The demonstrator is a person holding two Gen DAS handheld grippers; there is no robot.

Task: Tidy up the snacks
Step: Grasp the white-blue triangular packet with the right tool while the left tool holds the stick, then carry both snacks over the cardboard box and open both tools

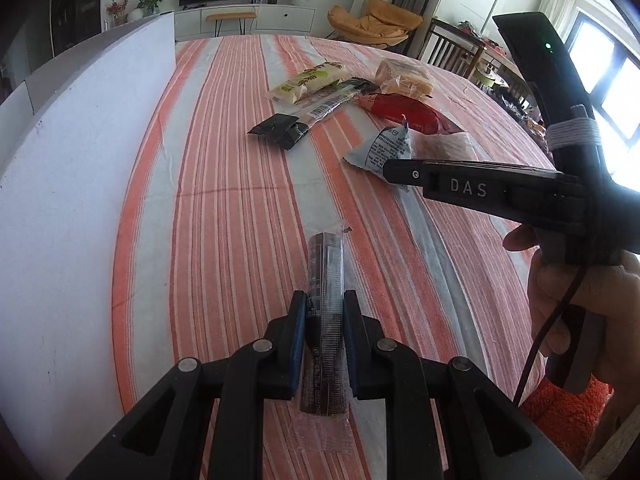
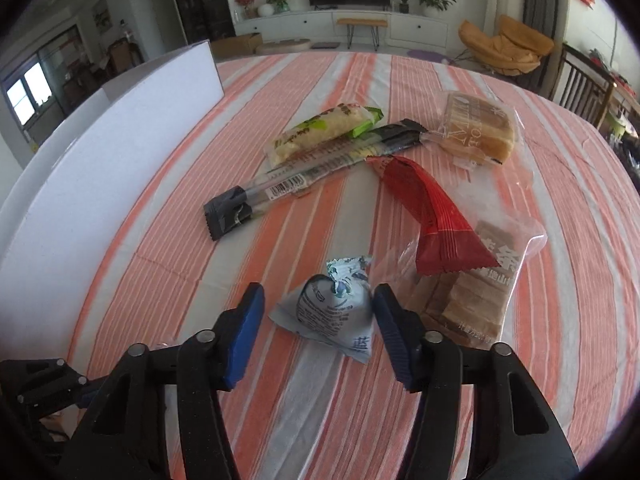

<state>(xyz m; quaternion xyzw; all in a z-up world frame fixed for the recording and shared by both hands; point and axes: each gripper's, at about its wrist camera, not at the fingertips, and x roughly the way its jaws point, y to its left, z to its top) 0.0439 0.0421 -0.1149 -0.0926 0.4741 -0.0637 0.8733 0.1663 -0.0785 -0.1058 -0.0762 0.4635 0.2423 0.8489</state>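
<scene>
My left gripper is shut on a dark brown snack stick in clear wrap, held just above the striped cloth. My right gripper is open, its fingers on either side of a small grey-white triangular packet lying on the cloth; in the left wrist view the packet sits at the right gripper's tip. Farther back lie a long black stick pack, a green-ended rice bar, a red wrapper, a wrapped cake and a bag of brown wafers.
A white box wall runs along the left side of the table; it also shows in the right wrist view. The striped cloth covers the table. Chairs and a TV cabinet stand beyond the far edge.
</scene>
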